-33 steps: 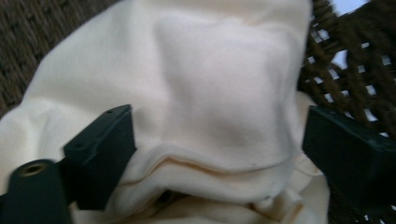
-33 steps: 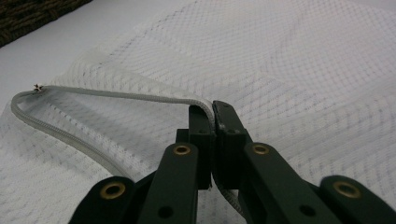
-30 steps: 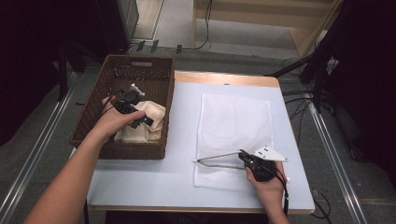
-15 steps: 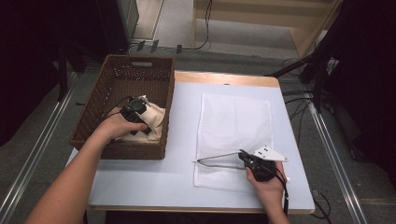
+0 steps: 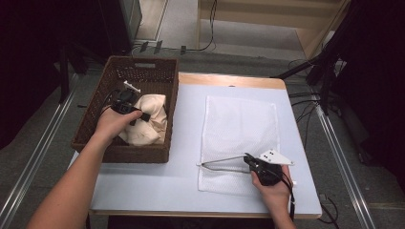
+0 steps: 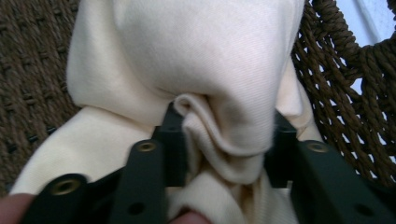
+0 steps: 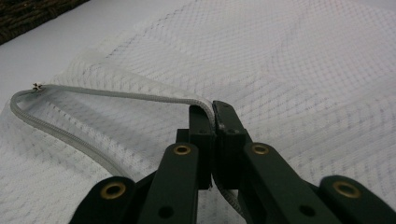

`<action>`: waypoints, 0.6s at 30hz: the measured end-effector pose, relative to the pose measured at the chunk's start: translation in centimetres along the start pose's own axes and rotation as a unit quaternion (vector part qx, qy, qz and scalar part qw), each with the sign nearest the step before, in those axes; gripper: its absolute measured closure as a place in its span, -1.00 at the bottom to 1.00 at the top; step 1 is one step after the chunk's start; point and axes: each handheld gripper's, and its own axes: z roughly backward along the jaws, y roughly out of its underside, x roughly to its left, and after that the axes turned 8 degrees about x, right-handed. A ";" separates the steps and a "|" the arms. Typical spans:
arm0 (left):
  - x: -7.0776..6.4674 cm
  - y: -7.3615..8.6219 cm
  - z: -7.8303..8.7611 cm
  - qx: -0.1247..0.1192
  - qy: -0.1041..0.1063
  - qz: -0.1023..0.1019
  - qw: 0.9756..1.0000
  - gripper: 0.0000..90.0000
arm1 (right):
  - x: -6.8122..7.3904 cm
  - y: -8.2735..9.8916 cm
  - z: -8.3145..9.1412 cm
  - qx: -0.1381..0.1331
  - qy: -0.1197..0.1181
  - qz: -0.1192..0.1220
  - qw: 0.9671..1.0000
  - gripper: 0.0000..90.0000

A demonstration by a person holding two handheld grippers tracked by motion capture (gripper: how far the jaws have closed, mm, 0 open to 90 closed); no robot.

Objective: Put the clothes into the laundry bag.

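Inside the basket (image 5: 95, 129), the left tool (image 6: 224, 140) has just been closing onto the cream cloth (image 6: 205, 60), a fold bunched between its jaws; the right tool (image 7: 214, 112), well clear of the basket, pinches the mesh bag's zipper edge (image 7: 116, 95).

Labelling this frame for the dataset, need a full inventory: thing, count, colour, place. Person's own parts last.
wicker basket: 1, dark brown, left part of the table
cloth: 1, cream, bunched inside the basket
mesh laundry bag: 1, white, flat on the right half of the table
zipper edge: 1, grey, bag's near end, lifted open
table: 1, pale top with a wooden far edge
left gripper: 1, black, in the basket, jaws have just been closing, a fold of the cloth pinched between them
right gripper: 1, black, shut on the zipper edge
forearms: 2, coming in from the bottom of the high view
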 end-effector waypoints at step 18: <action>-1.4 -0.5 -3.3 0.105 -0.093 -0.014 0.990 -1.00 | -0.1 0.1 0.1 -0.001 -0.001 0.002 1.000 0.97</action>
